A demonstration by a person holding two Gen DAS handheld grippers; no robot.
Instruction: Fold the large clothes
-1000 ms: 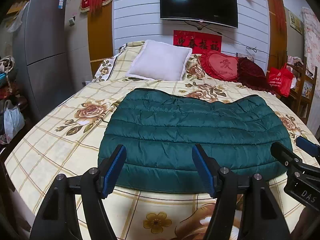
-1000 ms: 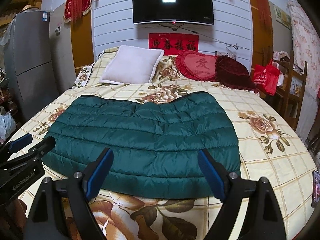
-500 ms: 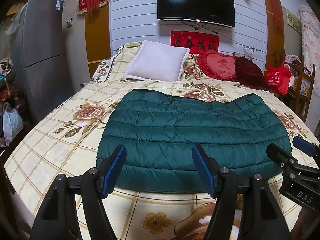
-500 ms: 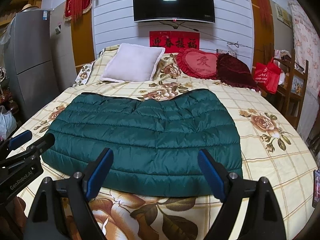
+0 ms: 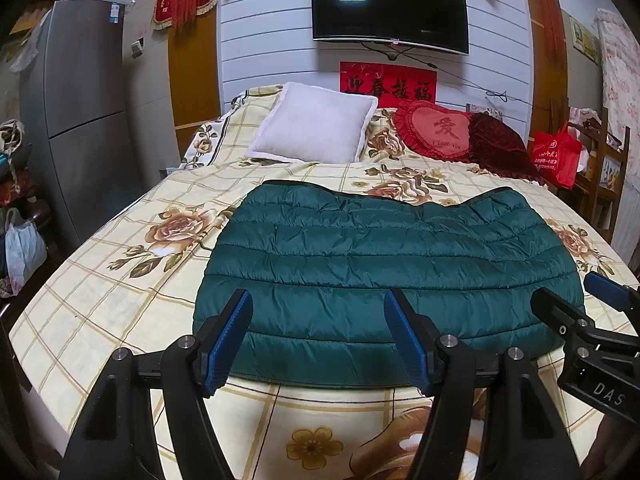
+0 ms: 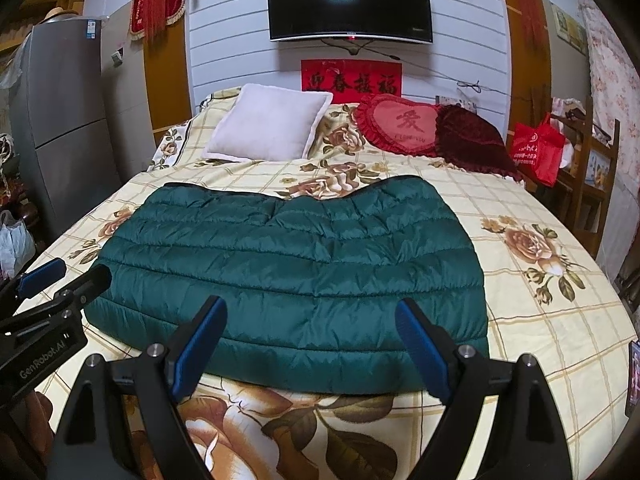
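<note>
A dark green quilted down garment [image 5: 384, 268] lies flat and folded on the floral bedspread [image 5: 132, 288]; it also shows in the right wrist view [image 6: 292, 276]. My left gripper [image 5: 320, 304] is open and empty, held above the bed just before the garment's near edge, left of middle. My right gripper [image 6: 310, 312] is open and empty before the near edge, right of middle. The right gripper's tips also show at the right of the left wrist view [image 5: 580, 296], and the left gripper's tips at the left of the right wrist view [image 6: 66, 276].
A white pillow [image 5: 316, 124], a red heart cushion [image 5: 436, 130] and a dark red cushion [image 5: 500, 148] lie at the bed's head. A grey fridge [image 5: 76, 120] stands left, a red bag [image 5: 556, 156] and wooden shelf right. A TV [image 5: 388, 8] hangs on the wall.
Both grippers have drifted slightly back and up from the garment, so the view has shifted a little. The garment has not moved and both grippers stay open.
</note>
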